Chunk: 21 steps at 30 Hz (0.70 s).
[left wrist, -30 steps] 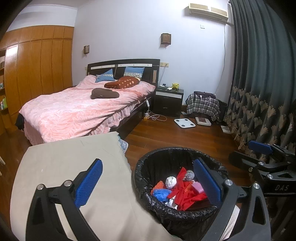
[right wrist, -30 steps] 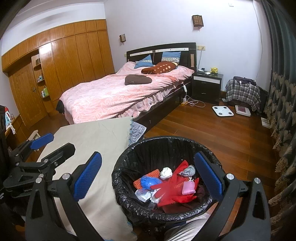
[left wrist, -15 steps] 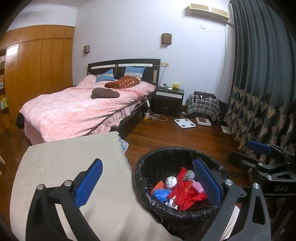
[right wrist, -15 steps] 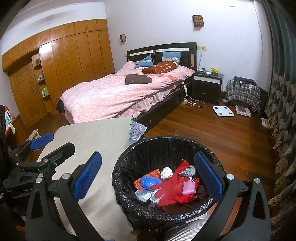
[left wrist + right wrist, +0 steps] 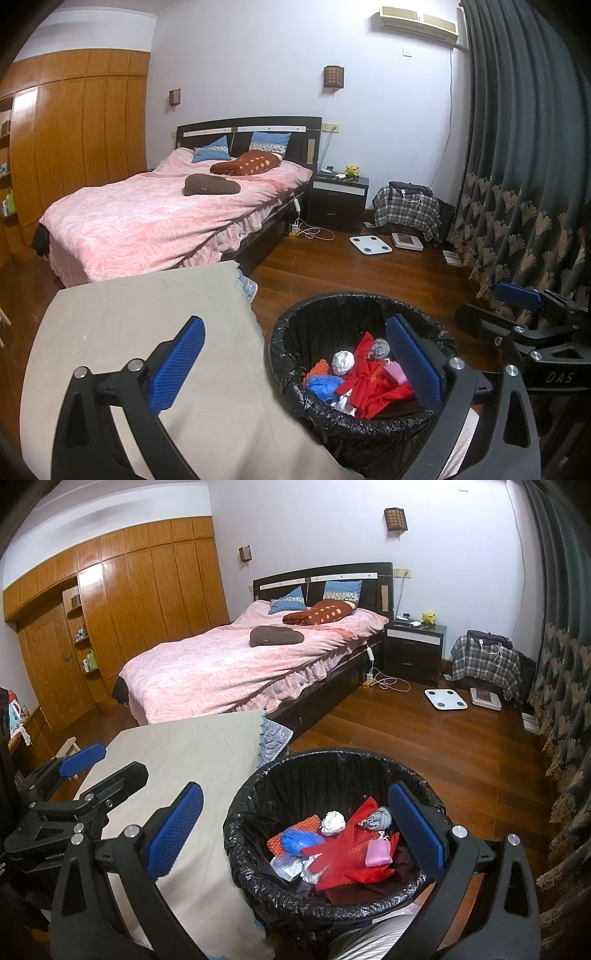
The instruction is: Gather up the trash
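bedroom, cloth-covered table [image 5: 129, 332] bare; nothing has moved. both grippers [image 5: 295, 363] [image 5: 295, 836] hang released, empty, over the filled trash bin [image 5: 258, 878].

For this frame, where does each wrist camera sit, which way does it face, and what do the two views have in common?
Left wrist: sits on the left gripper, above the beige-covered table, facing the bed; its open blue fingers show, and the right gripper at the right edge.
Right wrist: sits on the right gripper, over the trash bin, facing the same way; the left gripper shows at left.
Shared: bin, table, bed, nightstand, curtain.
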Available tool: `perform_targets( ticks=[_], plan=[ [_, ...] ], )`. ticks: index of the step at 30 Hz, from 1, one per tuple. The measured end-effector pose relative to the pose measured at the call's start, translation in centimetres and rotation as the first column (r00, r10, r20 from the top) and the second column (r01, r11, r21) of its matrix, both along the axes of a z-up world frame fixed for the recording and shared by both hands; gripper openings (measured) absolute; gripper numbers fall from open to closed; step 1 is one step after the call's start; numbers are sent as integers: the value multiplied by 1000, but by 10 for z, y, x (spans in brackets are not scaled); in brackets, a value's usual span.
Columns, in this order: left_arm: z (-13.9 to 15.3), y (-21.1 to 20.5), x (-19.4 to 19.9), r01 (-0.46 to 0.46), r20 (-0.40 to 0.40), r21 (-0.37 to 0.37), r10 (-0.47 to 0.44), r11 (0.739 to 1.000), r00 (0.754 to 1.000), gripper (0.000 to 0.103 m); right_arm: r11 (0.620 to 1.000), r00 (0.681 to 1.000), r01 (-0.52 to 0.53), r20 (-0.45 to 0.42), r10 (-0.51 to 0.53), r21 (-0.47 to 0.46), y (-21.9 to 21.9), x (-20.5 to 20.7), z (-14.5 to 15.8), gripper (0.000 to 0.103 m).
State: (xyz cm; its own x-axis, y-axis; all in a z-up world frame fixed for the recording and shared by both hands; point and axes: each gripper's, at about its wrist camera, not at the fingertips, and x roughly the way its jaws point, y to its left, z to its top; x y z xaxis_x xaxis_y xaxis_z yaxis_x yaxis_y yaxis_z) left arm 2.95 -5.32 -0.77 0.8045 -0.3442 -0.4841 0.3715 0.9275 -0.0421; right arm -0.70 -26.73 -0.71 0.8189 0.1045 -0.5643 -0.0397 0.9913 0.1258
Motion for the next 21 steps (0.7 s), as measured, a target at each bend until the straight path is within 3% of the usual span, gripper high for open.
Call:
perform_targets(
  ticks=[21],
  plan=[
    [1, 1, 2, 0, -2, 0, 0, 1000, 1000, 97, 1000, 1000, -1, -2, 1, -2, 0, 1, 1, 98]
  ],
)
